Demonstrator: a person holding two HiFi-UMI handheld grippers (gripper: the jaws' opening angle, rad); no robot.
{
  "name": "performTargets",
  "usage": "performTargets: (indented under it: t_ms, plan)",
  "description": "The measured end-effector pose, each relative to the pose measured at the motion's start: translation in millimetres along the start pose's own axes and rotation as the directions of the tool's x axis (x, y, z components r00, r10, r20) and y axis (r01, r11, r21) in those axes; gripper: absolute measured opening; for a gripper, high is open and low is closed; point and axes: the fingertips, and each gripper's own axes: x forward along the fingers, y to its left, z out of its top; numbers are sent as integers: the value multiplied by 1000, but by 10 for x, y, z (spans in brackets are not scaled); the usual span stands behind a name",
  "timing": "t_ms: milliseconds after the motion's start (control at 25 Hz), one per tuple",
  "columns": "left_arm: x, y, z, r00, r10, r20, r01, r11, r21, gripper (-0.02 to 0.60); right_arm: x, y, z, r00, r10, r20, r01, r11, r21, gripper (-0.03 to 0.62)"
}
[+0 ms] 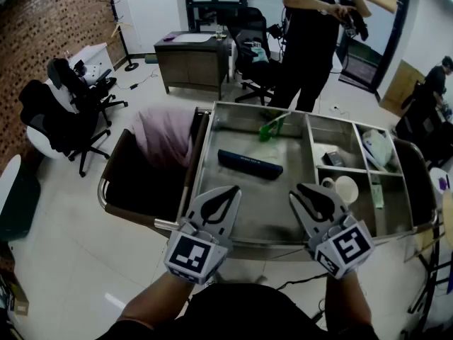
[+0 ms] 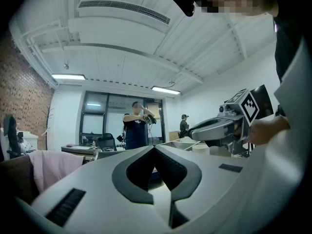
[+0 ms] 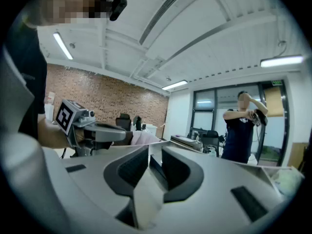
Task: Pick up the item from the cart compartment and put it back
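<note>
A long dark blue box (image 1: 249, 163) lies in the large compartment of the steel cart (image 1: 248, 241), and a green item (image 1: 271, 127) sits at that compartment's far side. Both grippers hover over the cart's near edge, short of the box. My left gripper (image 1: 232, 191) (image 2: 155, 147) has its jaw tips touching and holds nothing. My right gripper (image 1: 297, 190) (image 3: 155, 151) shows a narrow gap between its jaws, with nothing in it; the dark box (image 3: 157, 165) shows through the gap. Each gripper also appears in the other's view, the right gripper (image 2: 197, 129) and the left gripper (image 3: 122, 129).
Small compartments on the cart's right hold a white cup (image 1: 345, 188), a dark object (image 1: 334, 159) and a white bag (image 1: 375, 147). A dark bin with pink cloth (image 1: 164, 137) hangs on the cart's left end. A person (image 1: 311, 27) stands beyond the cart. Office chairs (image 1: 71, 112) stand at the left.
</note>
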Motion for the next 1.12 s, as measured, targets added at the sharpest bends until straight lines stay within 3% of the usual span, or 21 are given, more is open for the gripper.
performTargets:
  t_ms: [160,320,480,600,760,920,1120]
  plan:
    - [93,77,26,1000,1,12,-2,1000,29,0,298,-3,77,997,30,-70,-41,987,-154,120]
    - [182,194,93,999,29,42,-31,998,63,0,602,-77,128,988,48,-144,-82,968,-236,144]
    - [245,260,143,998,43,53,-46,998,42,0,941,-165,72,971,93,-222,-158,942,-295,144]
    - [260,275,138,998,44,52,-46,998,41,0,1188,-153,-70,935,152,-321,-253,919,-304,207]
    - [274,288,150,997,53,51,-55,998,34,0,1524,-177,-301,886,173,-430,-340,873,-350,207]
    - [273,309,147,997,59,52,-61,998,28,0,1808,-203,-628,808,191,-557,-436,831,-347,207]
    - [296,336,115,997,57,45,-58,998,27,0,2038,-228,-1002,718,227,-658,-514,811,-281,207]
